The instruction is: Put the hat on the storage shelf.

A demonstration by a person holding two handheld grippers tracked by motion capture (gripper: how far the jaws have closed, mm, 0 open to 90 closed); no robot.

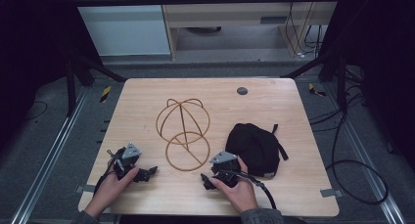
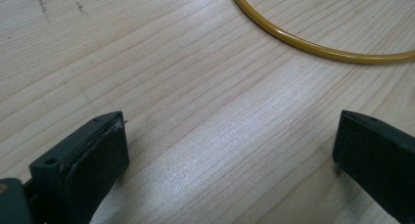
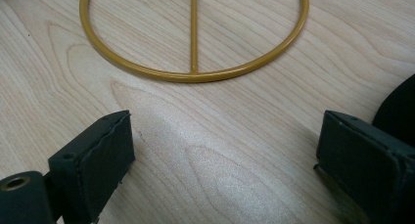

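Both jaws of the left hand-held gripper (image 1: 152,171) and right hand-held gripper (image 1: 203,179) stand spread, empty, low over the table (image 1: 293,185). The wire stand (image 1: 185,131) lies between them, the black cap (image 1: 254,148) just beside the right one

I'm looking at a lab-style recording bay: a bare wooden table (image 1: 147,194) stands inside a dark metal frame (image 1: 205,0), floor rails (image 1: 46,160) run at 9 and 3 o'clock, loose cables (image 1: 359,177) coil at 4 o'clock, and hazard-tape marks (image 1: 105,93) sit at 10 and 2 o'clock.
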